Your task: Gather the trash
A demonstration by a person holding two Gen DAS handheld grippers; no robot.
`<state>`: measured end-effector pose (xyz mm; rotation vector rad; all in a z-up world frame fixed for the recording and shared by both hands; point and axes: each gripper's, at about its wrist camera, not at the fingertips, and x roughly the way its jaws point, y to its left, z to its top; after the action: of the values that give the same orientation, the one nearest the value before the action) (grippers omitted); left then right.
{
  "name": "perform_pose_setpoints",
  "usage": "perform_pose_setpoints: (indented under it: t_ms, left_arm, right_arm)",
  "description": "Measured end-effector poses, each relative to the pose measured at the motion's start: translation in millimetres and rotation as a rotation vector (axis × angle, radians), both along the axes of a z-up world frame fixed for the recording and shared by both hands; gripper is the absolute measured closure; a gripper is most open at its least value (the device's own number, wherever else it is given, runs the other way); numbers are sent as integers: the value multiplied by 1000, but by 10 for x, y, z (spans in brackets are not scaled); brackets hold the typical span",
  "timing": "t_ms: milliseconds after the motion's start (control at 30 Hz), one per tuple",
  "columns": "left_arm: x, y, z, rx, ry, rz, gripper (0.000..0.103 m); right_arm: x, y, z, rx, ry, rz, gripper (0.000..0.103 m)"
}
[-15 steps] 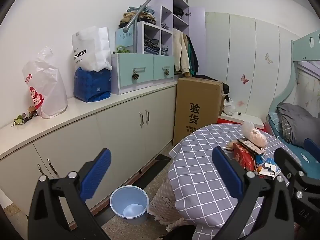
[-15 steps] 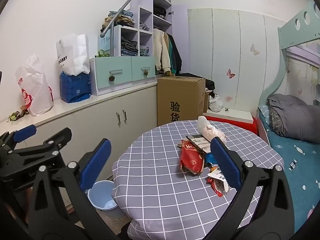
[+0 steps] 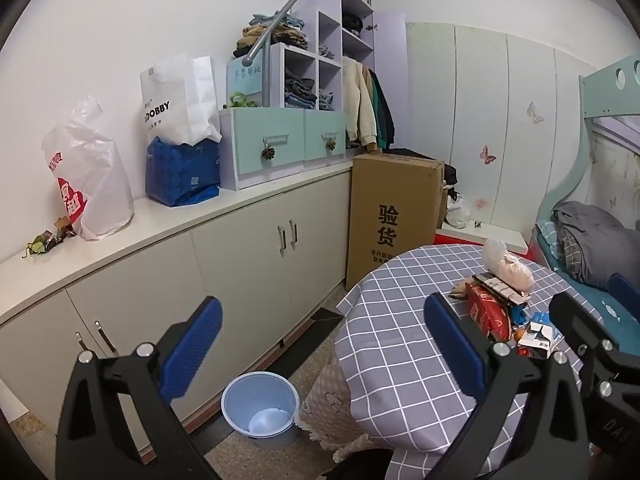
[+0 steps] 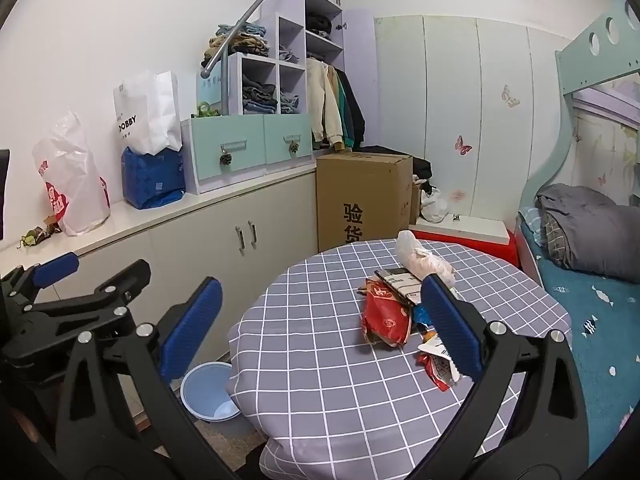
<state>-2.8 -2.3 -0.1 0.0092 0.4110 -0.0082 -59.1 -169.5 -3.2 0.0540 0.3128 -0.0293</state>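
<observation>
While both the left gripper (image 3: 320, 344) and right gripper (image 4: 320, 324) hover with jaws wide apart and empty, nothing looks collected: the trash pile (image 4: 404, 304) lies ahead of the right gripper on the table (image 4: 320, 360), the bin (image 3: 260, 408) below the left.

White walls are enclosing a small bedroom. A long cabinet (image 3: 240, 256) is running along the left wall, a cardboard box (image 4: 362, 196) is standing at its far end, a bunk bed (image 4: 592, 240) is filling the right.
</observation>
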Motion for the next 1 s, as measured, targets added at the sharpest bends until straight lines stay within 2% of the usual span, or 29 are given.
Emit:
perform_pose_setpoints:
  t_ms: [1000]
  left_arm:
    - [43,-73,-37,22,7,-7,4]
  right_arm:
    - [15,30,-23,13,4,19,6]
